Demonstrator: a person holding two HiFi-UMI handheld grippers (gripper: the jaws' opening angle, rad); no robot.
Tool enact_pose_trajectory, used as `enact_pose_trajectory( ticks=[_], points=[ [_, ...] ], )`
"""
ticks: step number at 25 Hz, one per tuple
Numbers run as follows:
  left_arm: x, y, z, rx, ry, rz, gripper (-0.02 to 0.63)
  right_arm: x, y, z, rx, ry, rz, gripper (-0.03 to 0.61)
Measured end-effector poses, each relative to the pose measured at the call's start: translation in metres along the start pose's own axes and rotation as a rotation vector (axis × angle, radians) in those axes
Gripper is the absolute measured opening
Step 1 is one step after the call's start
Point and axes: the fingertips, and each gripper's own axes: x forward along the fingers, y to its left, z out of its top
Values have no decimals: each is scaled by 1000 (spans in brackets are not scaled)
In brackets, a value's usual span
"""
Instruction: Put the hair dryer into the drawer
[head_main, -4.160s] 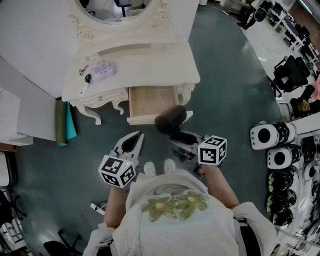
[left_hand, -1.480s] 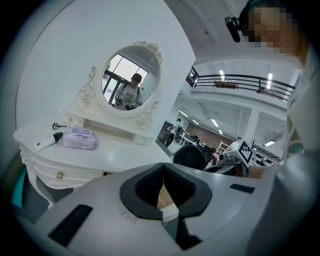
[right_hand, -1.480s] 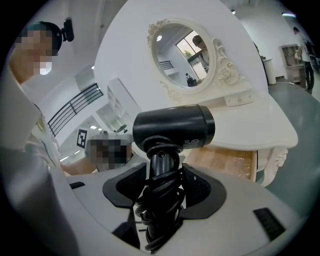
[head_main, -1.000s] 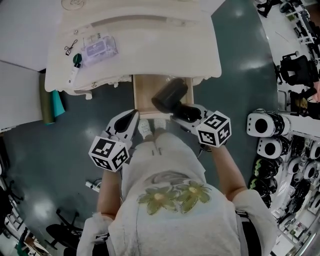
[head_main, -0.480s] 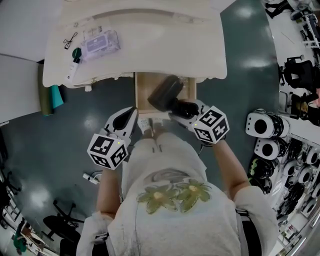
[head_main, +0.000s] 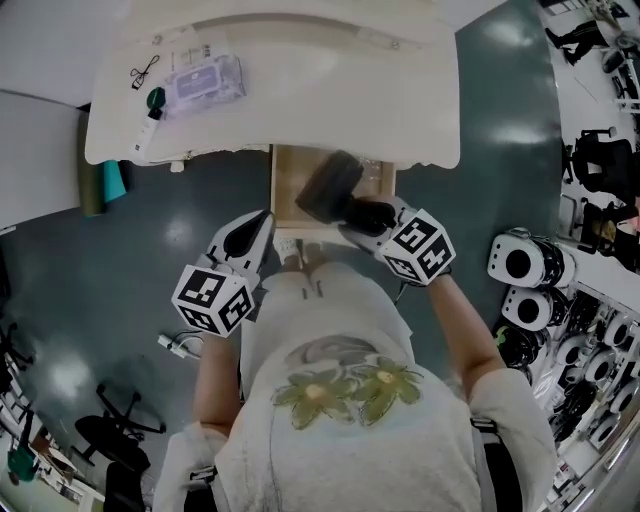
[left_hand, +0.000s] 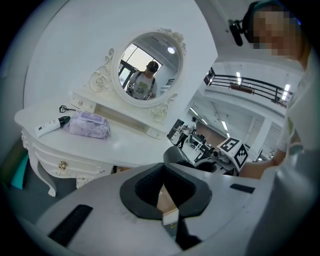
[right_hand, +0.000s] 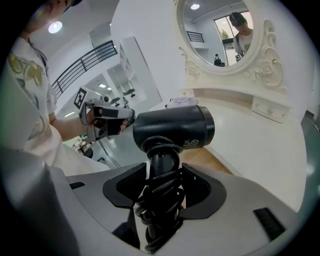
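right gripper (right_hand: 162, 186) clamps the black hair dryer (right_hand: 175, 127) by its cord-wrapped handle, barrel over the open drawer (head_main: 284, 182); its label print is too small to read; left gripper (left_hand: 170, 216) jaws together, empty

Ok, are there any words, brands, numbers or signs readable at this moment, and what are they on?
No text here can be quoted; none is legible.
Too small to read: pale print on the barrel of the black hair dryer.
Blurred: label on the purple soft packet.
Too small to read: print on the white tube with dark cap.
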Motion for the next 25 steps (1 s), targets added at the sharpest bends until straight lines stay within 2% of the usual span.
enact_pose_trajectory(
  ticks=[12,25],
  points=[
    [8,4,-3,-11,1,32,11,20,-7,-8,-101,66,29,216],
    [3,7,-13,-32,0,64,11,34,-9,-17,-150,106,52,216]
  ],
)
